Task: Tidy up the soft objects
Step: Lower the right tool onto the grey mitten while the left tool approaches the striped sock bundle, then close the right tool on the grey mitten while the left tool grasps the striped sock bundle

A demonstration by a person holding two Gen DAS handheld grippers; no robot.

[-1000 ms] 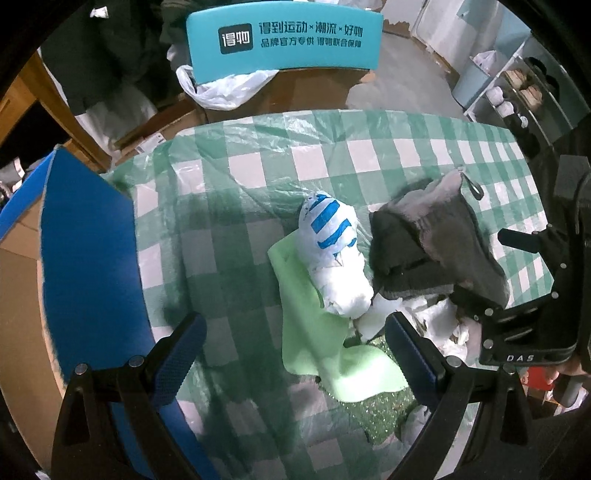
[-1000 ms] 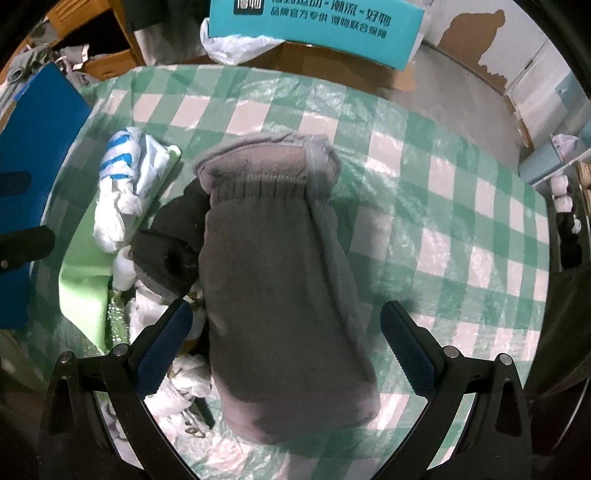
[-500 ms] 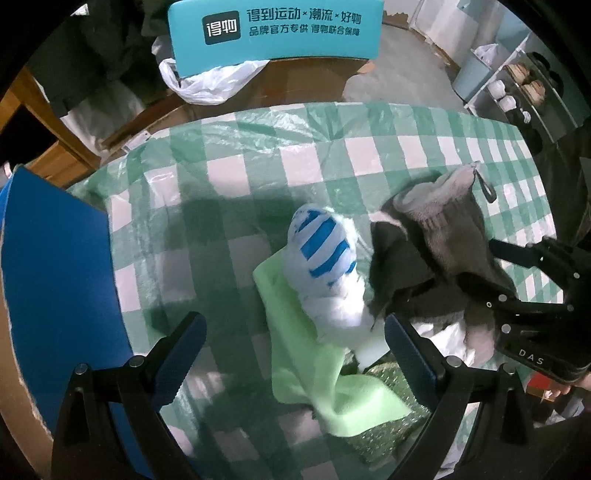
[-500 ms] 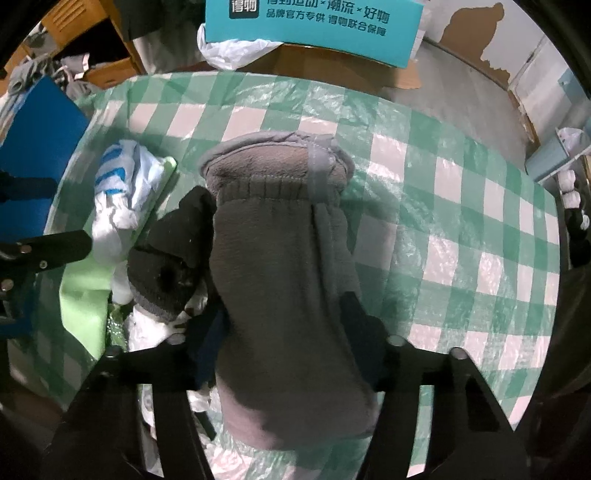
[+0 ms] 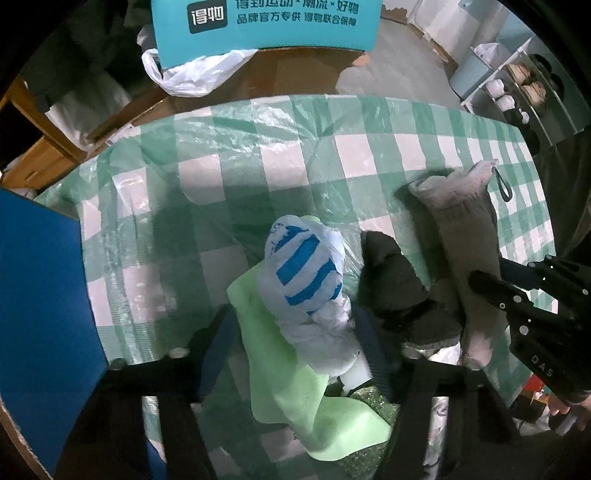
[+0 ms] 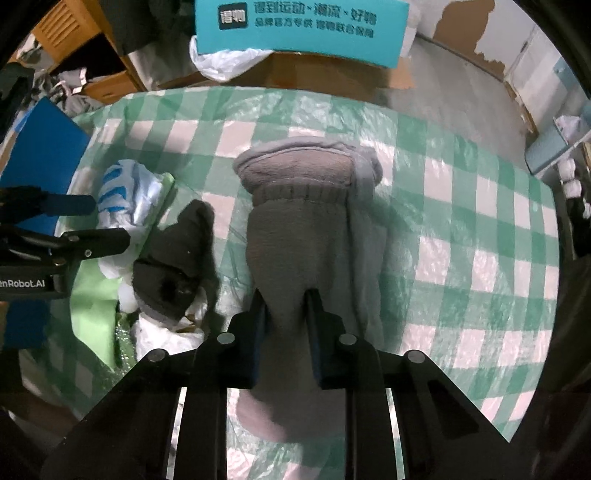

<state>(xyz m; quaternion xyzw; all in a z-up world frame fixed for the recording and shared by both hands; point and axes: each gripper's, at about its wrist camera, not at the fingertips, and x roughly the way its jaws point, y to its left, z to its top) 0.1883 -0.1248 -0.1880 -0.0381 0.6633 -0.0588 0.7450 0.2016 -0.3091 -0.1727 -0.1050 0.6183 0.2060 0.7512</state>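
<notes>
Right now my right gripper (image 6: 284, 314) has its fingers clamped on the near end of the grey mitten (image 6: 310, 236), whose long axis runs straight away across the checked surface (image 6: 461, 229). My left gripper (image 5: 295, 339) fingers close around the blue-striped bundle (image 5: 306, 280) lying just left of it.

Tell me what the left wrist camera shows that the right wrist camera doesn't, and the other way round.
Only the left wrist view shows the left gripper with its fingers closing around the blue-striped white bag, and the grey mitten's dark wrist loop.

Only the right wrist view shows the right gripper shut on the grey mitten, and the mitten's open cuff face-on.

Both show the mitten, the striped bag, the light green cloth, the dark glove, the checked tablecloth and the teal box.
</notes>
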